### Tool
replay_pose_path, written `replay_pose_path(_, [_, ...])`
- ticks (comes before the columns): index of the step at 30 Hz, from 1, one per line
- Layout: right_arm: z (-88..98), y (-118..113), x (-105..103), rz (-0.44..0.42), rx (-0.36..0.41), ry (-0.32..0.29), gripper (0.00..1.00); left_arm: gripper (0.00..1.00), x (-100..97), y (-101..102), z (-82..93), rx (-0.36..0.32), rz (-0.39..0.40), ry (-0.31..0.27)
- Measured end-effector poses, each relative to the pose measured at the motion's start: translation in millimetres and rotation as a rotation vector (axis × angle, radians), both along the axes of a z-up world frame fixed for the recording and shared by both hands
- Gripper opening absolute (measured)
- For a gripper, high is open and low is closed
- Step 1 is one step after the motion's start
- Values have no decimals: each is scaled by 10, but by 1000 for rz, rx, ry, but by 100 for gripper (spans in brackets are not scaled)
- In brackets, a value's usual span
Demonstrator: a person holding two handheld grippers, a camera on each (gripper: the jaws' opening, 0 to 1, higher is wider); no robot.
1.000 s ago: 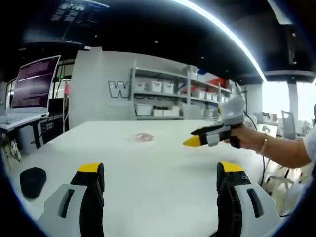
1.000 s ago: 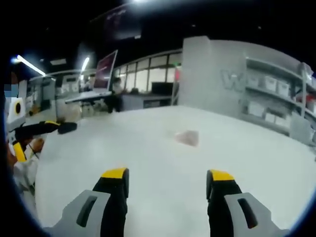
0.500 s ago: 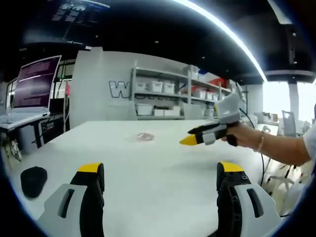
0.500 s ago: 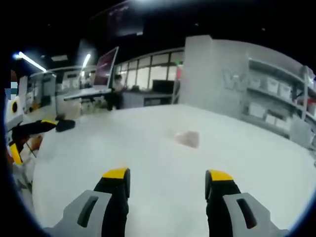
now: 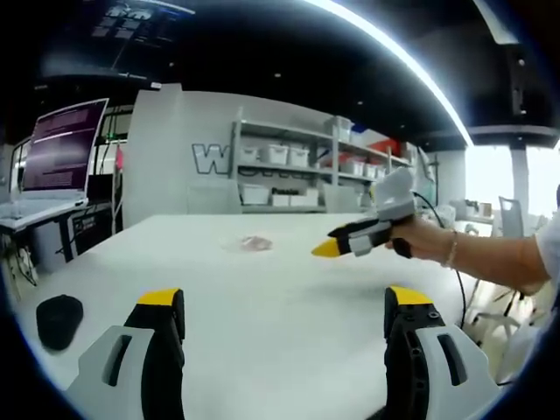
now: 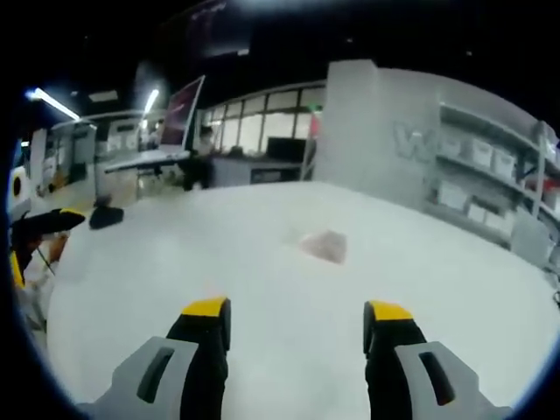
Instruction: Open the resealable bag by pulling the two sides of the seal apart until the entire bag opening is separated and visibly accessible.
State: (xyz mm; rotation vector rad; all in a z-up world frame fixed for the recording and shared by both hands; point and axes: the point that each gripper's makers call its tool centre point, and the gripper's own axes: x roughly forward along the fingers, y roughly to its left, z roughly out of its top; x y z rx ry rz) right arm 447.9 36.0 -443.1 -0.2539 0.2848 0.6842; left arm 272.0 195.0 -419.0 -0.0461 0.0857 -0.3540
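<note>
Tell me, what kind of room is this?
Probably a lab or workshop: storage shelves with bins along the wall, a monitor on a side desk, and a big white table.

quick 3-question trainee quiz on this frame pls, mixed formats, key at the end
1. True or false: the resealable bag lies flat on the white table, touched by neither gripper.
2. Multiple choice: in the left gripper view, the right gripper is
A. clamped on the bag's seal
B. held in the air above the table, short of the resealable bag
C. resting on the black object
3. Fill in: the jaws of the left gripper stand ____, with nothing between them.

Key: 1 true; 2 B; 3 open.
</note>
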Motion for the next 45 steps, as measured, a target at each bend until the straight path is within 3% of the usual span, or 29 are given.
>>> replay_pose_path(45, [-24, 106, 337, 17, -34, -23, 56, 93, 20, -13, 37, -2, -11, 1])
